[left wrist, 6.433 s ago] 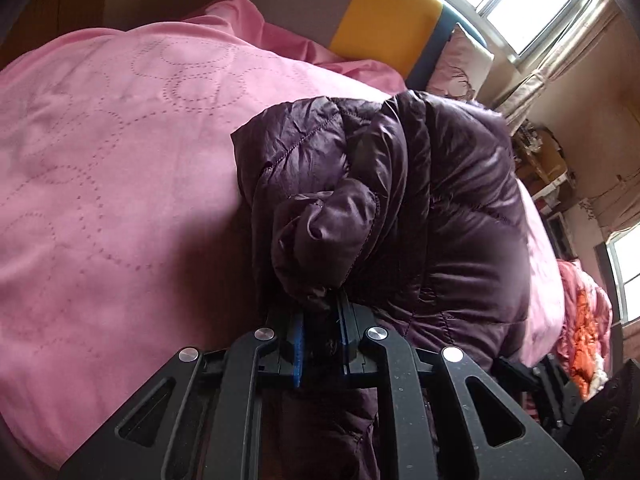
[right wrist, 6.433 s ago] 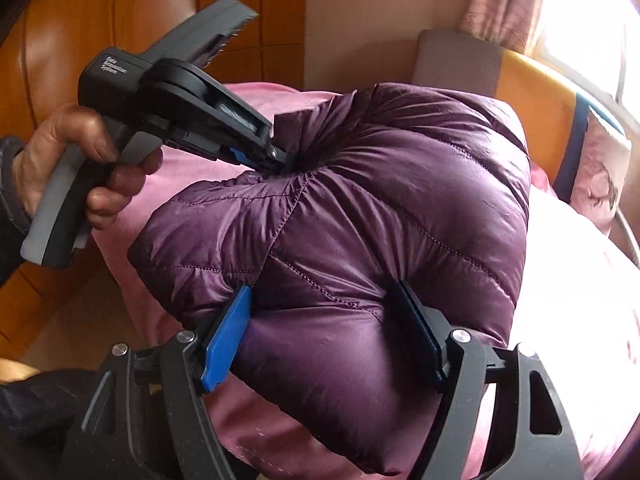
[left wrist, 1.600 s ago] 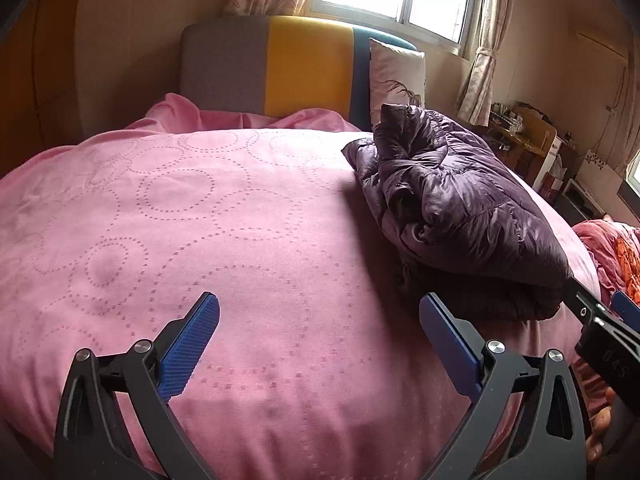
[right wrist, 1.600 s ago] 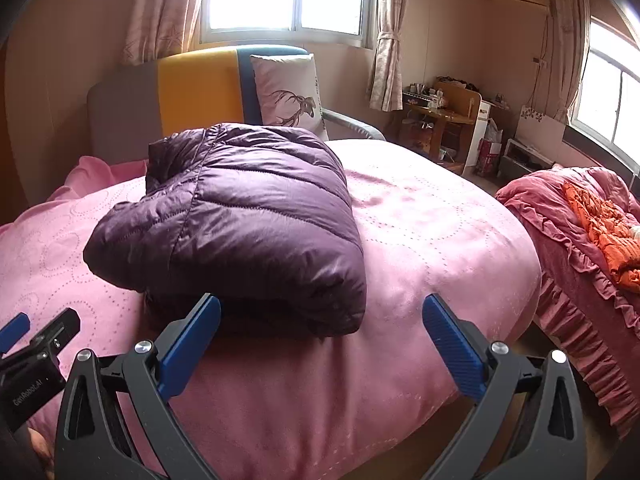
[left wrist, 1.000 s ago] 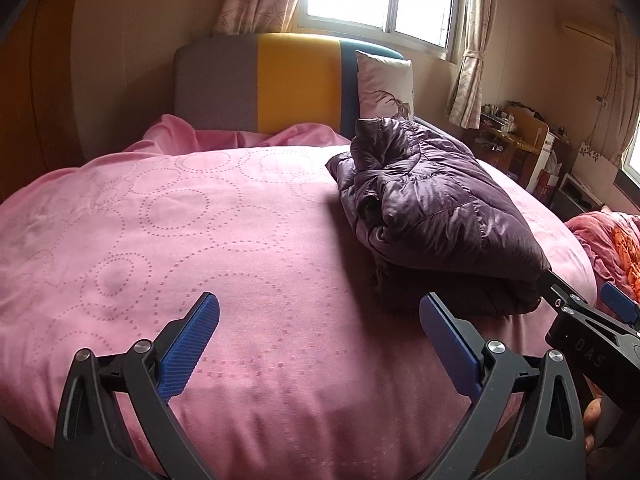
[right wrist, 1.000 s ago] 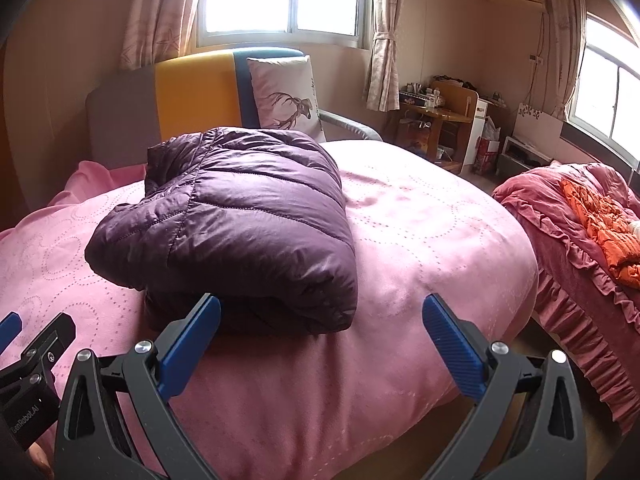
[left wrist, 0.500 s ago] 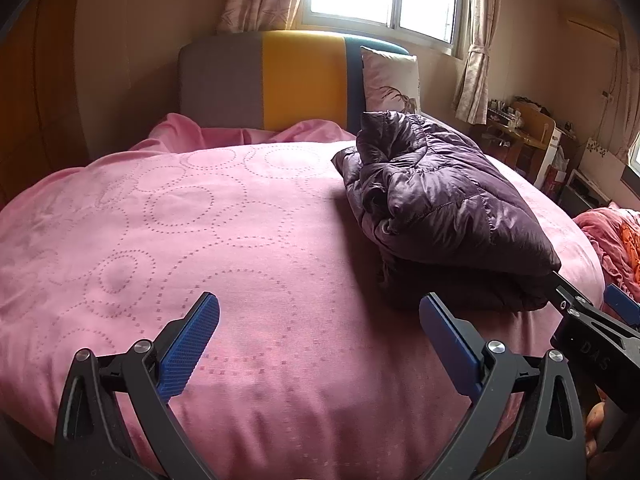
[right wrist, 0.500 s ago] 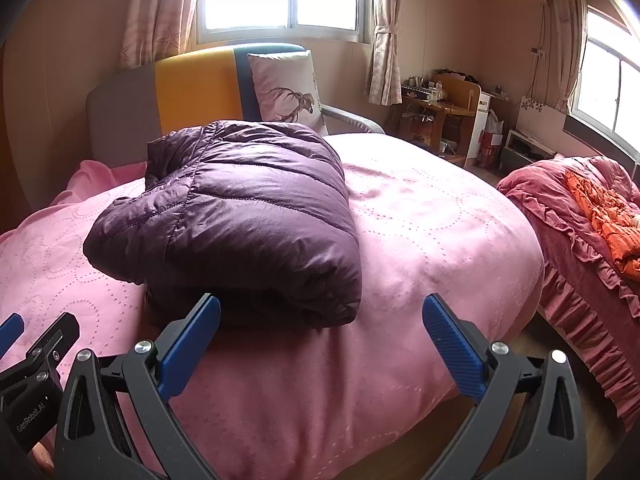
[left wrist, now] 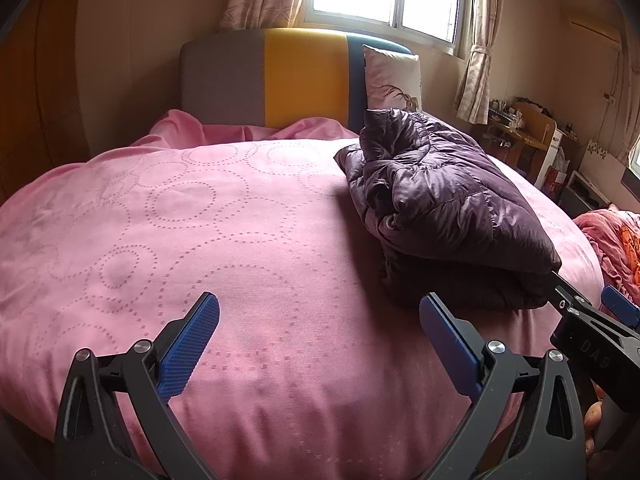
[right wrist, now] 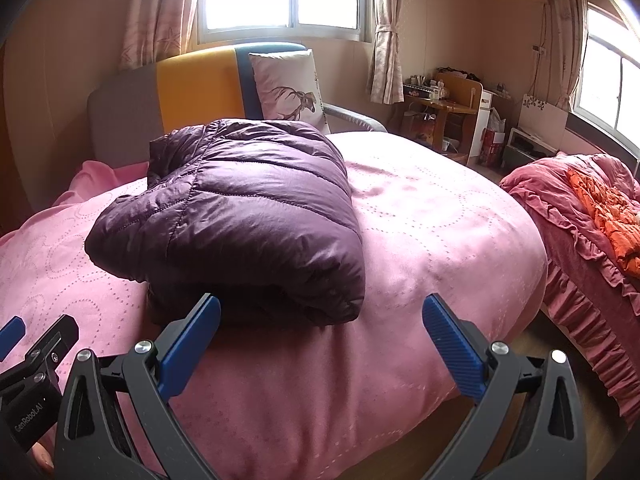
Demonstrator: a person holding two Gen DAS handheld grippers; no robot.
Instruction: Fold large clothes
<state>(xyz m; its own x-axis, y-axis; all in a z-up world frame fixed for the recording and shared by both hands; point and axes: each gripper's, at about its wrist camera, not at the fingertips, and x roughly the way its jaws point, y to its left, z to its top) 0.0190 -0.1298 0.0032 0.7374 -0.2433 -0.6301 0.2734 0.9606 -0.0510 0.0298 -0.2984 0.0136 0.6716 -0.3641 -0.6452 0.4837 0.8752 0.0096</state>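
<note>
Pink quilted bedding with dotted ring patterns [left wrist: 192, 240] covers the wide bed, backed by a grey, yellow and blue padded headboard [left wrist: 280, 76] under a bright window. From the left, the left gripper [left wrist: 319, 322] hovers over bare bedding with its blue-padded fingers spread wide, holding nothing. Further right lies the dark purple quilted puffer jacket [right wrist: 240, 216], folded into a thick, compact bundle, its layers stacked and one rumpled end turned toward the headboard. The right gripper [right wrist: 321, 322] hangs just short of the bundle's near edge, fingers likewise spread and empty. Judging from this, the folding looks essentially finished; at most, tidying the loose rumpled end remains.
</note>
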